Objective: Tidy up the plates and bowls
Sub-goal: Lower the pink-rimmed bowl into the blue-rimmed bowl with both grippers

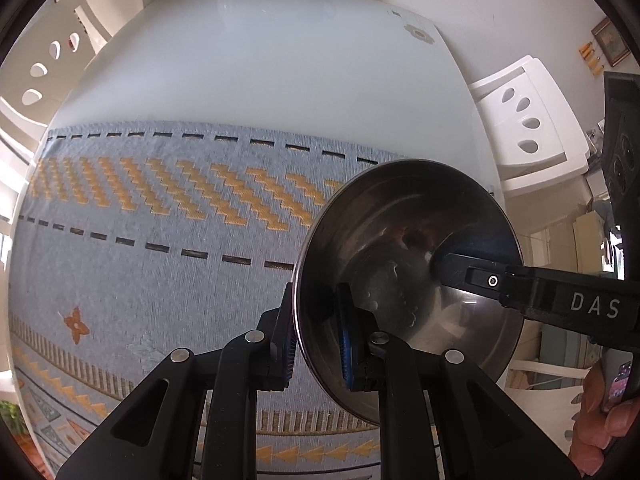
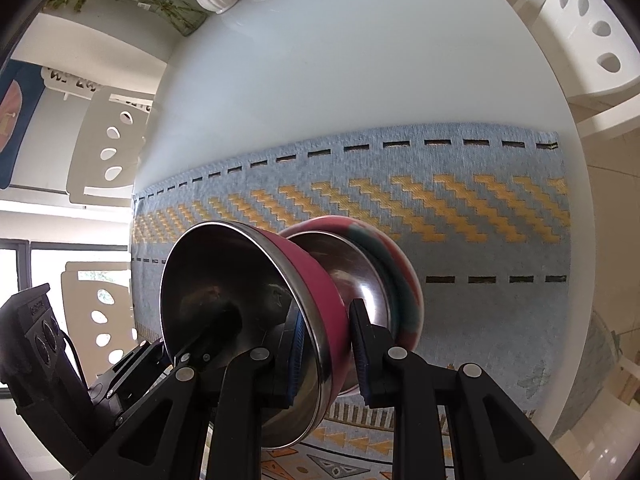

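Left gripper [image 1: 316,344] and right gripper [image 2: 326,354] both clamp one pink bowl's [image 2: 240,312] rim, tilted above the mat [image 1: 160,240], second bowl [image 2: 372,276] behind it, nothing visibly stacked or set down yet, so organizing looks mostly undone.

Both handheld grippers are matte black plastic. The left gripper [image 1: 316,344] has angular linkage arms with slot-shaped cut-outs, round silver pivot pins at the joints, and ribbed blue pads on its fingers [image 1: 346,354]. The right gripper [image 2: 326,354] is built alike, with the same silver pins and dark blue ribbed pads; white letters "DAS" mark its arm in the left wrist view, beside a small screw.
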Available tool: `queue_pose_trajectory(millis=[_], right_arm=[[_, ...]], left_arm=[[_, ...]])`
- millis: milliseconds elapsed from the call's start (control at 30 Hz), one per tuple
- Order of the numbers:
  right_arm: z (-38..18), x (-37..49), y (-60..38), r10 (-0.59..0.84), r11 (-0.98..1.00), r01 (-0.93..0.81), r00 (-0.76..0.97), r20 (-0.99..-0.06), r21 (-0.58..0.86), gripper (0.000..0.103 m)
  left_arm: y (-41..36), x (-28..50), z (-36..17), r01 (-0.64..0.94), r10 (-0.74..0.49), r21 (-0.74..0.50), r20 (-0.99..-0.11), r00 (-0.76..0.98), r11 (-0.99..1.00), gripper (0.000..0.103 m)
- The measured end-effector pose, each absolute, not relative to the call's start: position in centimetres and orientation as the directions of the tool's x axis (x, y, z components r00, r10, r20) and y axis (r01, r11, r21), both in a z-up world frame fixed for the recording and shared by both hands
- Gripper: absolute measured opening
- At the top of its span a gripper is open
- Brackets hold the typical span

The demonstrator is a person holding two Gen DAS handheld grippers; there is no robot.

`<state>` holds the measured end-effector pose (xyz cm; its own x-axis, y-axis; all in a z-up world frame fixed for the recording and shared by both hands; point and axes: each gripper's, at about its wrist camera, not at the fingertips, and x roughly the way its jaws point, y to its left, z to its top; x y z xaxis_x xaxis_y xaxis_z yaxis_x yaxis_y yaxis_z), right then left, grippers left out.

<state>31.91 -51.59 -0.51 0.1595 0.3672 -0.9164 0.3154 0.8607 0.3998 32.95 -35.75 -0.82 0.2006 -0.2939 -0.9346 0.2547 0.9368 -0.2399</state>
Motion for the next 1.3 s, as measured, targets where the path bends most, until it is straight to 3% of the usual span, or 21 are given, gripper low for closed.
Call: queue_pose_trajectory(millis=[967,1000,1167,1200,1233,1267,1300], right_arm=[[-1.0,31.1,-53.3,0.353,0.857,0.338,0.163,-0.921,0.388,0.023],[-0.7,31.0,-53.3,0.352,0.857,0.337,0.168,-0.921,0.389,0.023],[0.7,30.8,-53.4,0.357,0.854,0.327,0.198,-0.913,0.405,0.023],[0.9,30.8,-53.4,0.355,0.854,0.327,0.2,-0.913,0.404,0.025],[1.1,30.8,-53.4,0.348,0.857,0.328,0.201,-0.916,0.398,0.039],[1.1,30.8,-53.4,0.342,0.861,0.324,0.204,-0.917,0.393,0.057],[1.3,30.7,-53.4,0.335,0.864,0.317,0.216,-0.917,0.391,0.062]], left_arm=[[-36.6,33.3,-2.0,0.278,-0.252,-0.192,-0.948,0.196,0.941,0.019],[-36.6,33.2,-1.9,0.279,-0.251,-0.192,-0.948,0.195,0.941,0.026],[-36.2,33.2,-0.7,0.276,-0.262,-0.198,-0.94,0.217,0.941,0.033],[-36.2,33.3,-0.5,0.276,-0.256,-0.191,-0.941,0.222,0.942,0.047],[-36.1,33.3,-0.4,0.274,-0.248,-0.183,-0.942,0.227,0.944,0.07],[-35.9,33.4,-0.2,0.267,-0.242,-0.176,-0.94,0.241,0.948,0.077],[-35.7,33.4,-0.1,0.261,-0.245,-0.178,-0.936,0.252,0.949,0.079]])
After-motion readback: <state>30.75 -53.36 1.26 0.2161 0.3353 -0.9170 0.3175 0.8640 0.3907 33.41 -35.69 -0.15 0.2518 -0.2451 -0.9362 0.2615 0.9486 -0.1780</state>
